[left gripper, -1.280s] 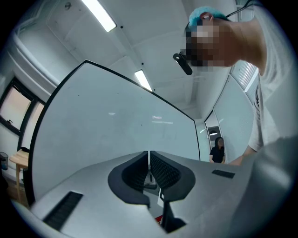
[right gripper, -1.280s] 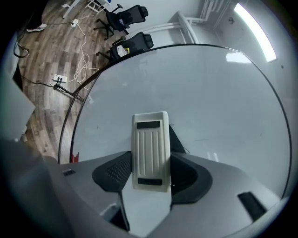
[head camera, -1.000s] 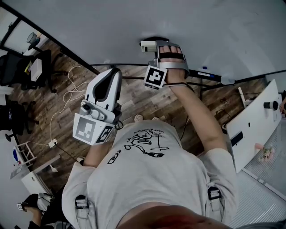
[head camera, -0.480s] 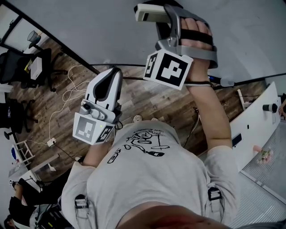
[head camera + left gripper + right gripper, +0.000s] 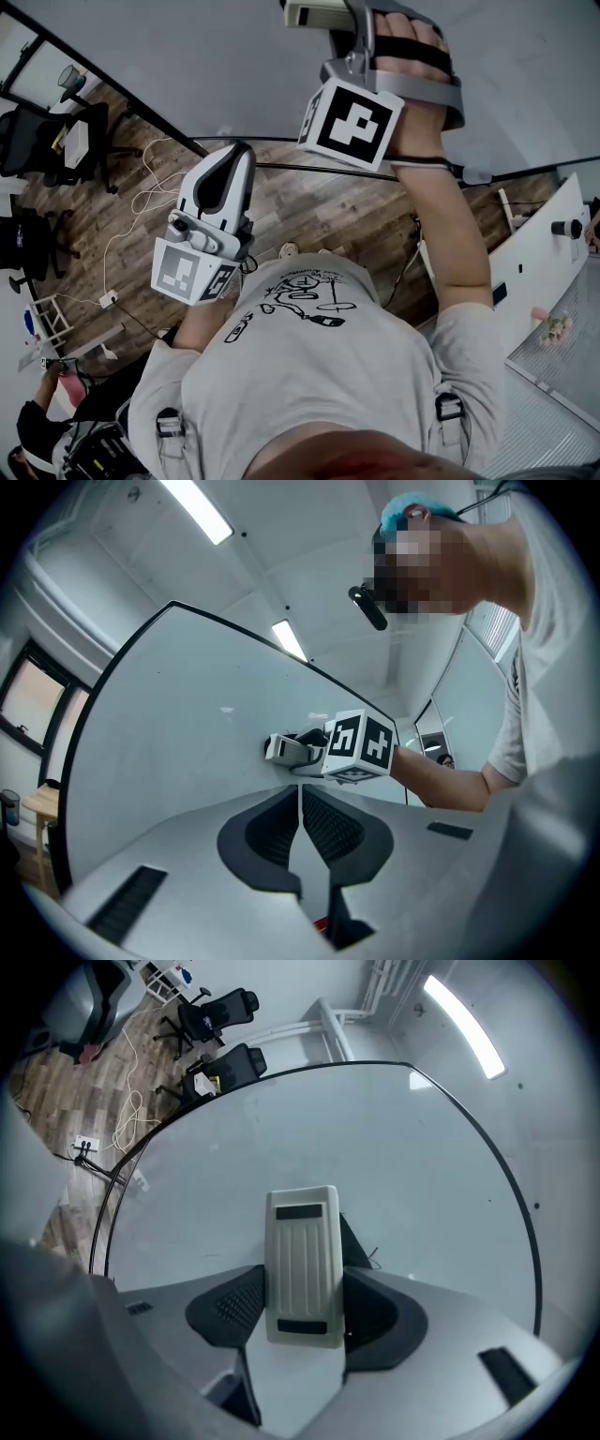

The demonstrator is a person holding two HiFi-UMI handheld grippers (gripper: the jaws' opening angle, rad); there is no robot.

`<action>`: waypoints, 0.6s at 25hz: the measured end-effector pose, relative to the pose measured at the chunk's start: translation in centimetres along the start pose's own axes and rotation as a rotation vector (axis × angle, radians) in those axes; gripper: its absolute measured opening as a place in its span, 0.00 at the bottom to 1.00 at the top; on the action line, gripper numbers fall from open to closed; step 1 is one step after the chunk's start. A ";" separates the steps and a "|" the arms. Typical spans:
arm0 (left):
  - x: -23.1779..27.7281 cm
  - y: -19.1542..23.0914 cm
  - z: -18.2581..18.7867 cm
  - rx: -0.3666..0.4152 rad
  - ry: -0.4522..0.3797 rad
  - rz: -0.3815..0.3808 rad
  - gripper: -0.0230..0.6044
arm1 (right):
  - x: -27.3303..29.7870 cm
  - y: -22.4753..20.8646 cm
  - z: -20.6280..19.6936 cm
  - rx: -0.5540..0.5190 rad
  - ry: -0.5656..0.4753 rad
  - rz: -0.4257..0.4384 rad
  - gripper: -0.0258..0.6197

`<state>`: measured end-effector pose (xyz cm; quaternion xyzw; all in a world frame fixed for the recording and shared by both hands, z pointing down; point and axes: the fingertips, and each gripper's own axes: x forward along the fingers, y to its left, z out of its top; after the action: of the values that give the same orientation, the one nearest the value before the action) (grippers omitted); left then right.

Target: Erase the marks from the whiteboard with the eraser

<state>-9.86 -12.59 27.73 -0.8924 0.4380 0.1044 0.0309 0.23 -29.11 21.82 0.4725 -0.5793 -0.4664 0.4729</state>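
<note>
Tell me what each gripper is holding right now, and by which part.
The right gripper grips the eraser across its long sides; the left gripper holds nothing, jaws together.

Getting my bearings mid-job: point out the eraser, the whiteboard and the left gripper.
eraser (image 5: 302,1265), right gripper view, its ribbed back.
whiteboard (image 5: 375,1147), right gripper view, bare surface.
left gripper (image 5: 300,794), left gripper view, between its closed fingertips.
</note>
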 end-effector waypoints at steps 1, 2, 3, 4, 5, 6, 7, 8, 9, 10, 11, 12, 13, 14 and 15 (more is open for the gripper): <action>0.0 0.0 0.0 0.001 0.001 0.002 0.09 | 0.1 0.4 -0.1 -0.001 0.001 0.004 0.44; 0.1 0.0 0.0 0.001 0.001 0.003 0.09 | 0.1 0.9 -0.1 -0.002 0.001 0.009 0.44; 0.1 0.0 0.0 0.002 0.001 0.003 0.09 | 0.2 1.6 -0.2 -0.001 0.001 0.015 0.44; 0.2 0.0 0.0 0.002 0.001 0.001 0.09 | 0.4 2.5 -0.3 0.001 0.001 0.024 0.44; 0.3 0.0 0.0 0.003 0.001 0.000 0.09 | 0.5 3.4 -0.4 -0.001 0.002 0.033 0.44; 0.3 -0.1 0.0 0.004 0.002 -0.002 0.09 | 0.7 4.2 -0.5 -0.007 0.005 0.040 0.44; 0.3 -0.1 0.0 0.004 0.002 -0.003 0.09 | 0.8 5.1 -0.6 -0.014 0.009 0.045 0.44; 0.3 -0.1 0.0 0.004 0.003 -0.003 0.09 | 0.9 5.9 -0.8 -0.023 0.014 0.048 0.44; 0.3 -0.2 -0.1 0.003 0.004 -0.002 0.09 | 1.0 6.8 -1.0 -0.032 0.021 0.050 0.44; 0.3 -0.2 -0.1 0.002 0.005 -0.001 0.09 | 1.1 7.8 -1.2 -0.042 0.030 0.054 0.44; 0.3 -0.3 -0.1 0.002 0.005 -0.001 0.09 | 1.2 8.8 -1.5 -0.051 0.039 0.059 0.44; 0.2 -0.3 -0.1 0.002 0.005 -0.002 0.09 | 1.4 9.8 -1.7 -0.060 0.049 0.063 0.44; 0.2 -0.3 0.0 0.002 0.006 -0.003 0.09 | 1.5 10.7 -2.0 -0.067 0.058 0.067 0.44; 0.2 -0.3 0.0 0.002 0.006 -0.004 0.09 | 1.6 11.5 -2.2 -0.071 0.066 0.072 0.44; 0.1 -0.3 0.0 0.003 0.007 -0.004 0.09 | 1.7 12.4 -2.4 -0.072 0.072 0.081 0.44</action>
<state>-9.52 -12.50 27.69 -0.8935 0.4364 0.1008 0.0307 1.13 -29.57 34.48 0.4480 -0.5634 -0.4501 0.5285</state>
